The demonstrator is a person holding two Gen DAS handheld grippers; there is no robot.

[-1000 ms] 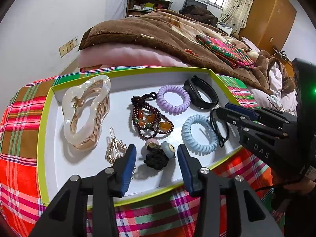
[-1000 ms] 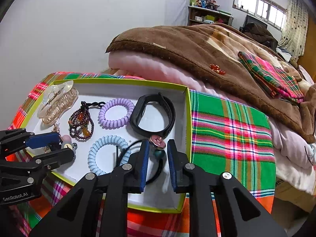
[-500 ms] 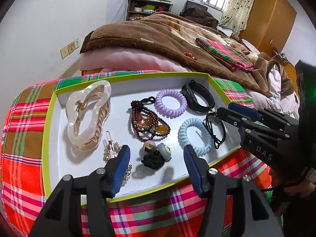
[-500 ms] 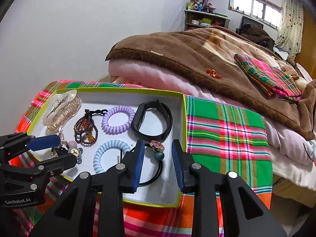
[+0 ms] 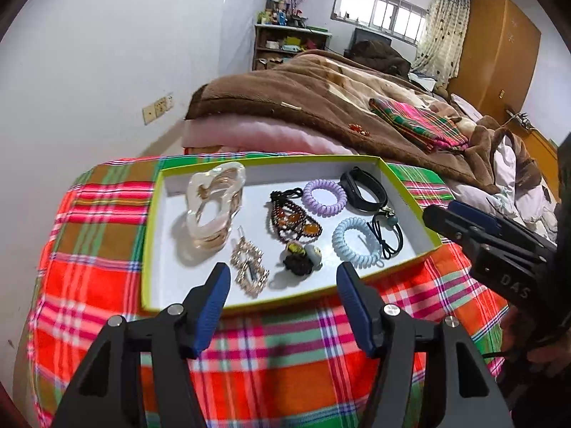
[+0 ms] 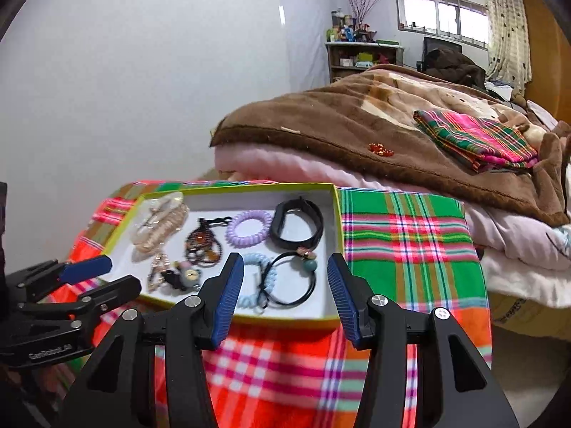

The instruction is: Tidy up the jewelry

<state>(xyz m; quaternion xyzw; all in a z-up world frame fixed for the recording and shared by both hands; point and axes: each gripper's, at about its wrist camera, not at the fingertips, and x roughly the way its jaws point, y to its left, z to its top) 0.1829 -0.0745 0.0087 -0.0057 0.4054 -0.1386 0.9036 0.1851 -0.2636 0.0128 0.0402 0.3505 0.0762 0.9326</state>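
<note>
A white tray with a lime rim (image 5: 150, 235) (image 6: 337, 221) lies on a plaid cloth and holds the jewelry: a clear hair claw (image 5: 214, 210), a gold clip (image 5: 248, 267), a beaded pendant (image 5: 291, 219), a purple coil tie (image 5: 324, 198) (image 6: 247, 228), a blue coil tie (image 5: 353, 237), a black band (image 5: 364, 189) (image 6: 296, 223), a black bead tie (image 5: 387, 230) (image 6: 292, 280) and a dark charm (image 5: 301, 258). My left gripper (image 5: 282, 285) is open and empty before the tray's near rim. My right gripper (image 6: 285, 281) is open and empty, also drawn back from the tray.
The plaid cloth (image 6: 403, 242) covers the stand under the tray. Behind it is a bed with a brown blanket (image 5: 321, 107), a pink quilt and a folded plaid cloth (image 6: 478, 139). A white wall stands on the left.
Both grippers have drawn back and up from the tray and opened wider. The right one let go of the black bead tie, which now lies in the tray.
</note>
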